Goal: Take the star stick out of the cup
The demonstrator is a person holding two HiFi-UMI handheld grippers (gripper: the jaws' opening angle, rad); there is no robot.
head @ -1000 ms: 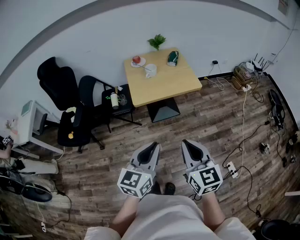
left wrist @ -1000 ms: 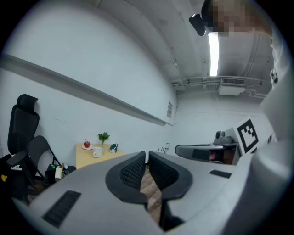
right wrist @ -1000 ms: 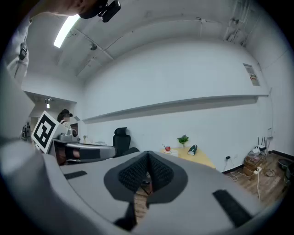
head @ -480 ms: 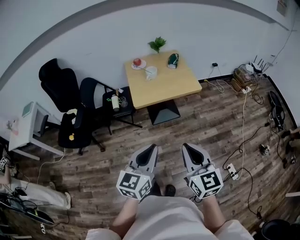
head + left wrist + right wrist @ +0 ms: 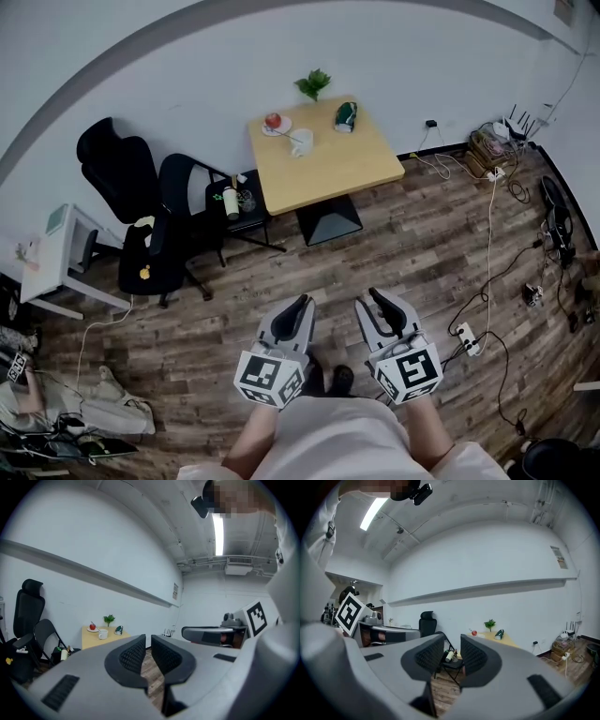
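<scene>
Far across the room, the wooden table [image 5: 328, 169] carries a white cup [image 5: 302, 142] with a thin stick [image 5: 292, 137] leaning out of it toward a red apple [image 5: 273, 121] on a plate. In the left gripper view the cup [image 5: 103, 633] is tiny and distant. Both grippers hover low over the floor in front of the person, well short of the table. My left gripper [image 5: 301, 304] [image 5: 148, 637] has its pads nearly together and empty. My right gripper [image 5: 370, 299] [image 5: 453, 637] is opening, with nothing between its jaws.
On the table also sit a green object [image 5: 345, 115] and a small plant [image 5: 314, 83]. Two black chairs [image 5: 141, 216] and a stool with a bottle [image 5: 231, 201] stand left of it. Cables and a power strip [image 5: 466, 337] lie on the wooden floor at right. A person [image 5: 56, 412] is at lower left.
The right gripper's jaws have parted from closed. Both grippers sit slightly lower in the head view. The person at the left edge has shifted down and right.
</scene>
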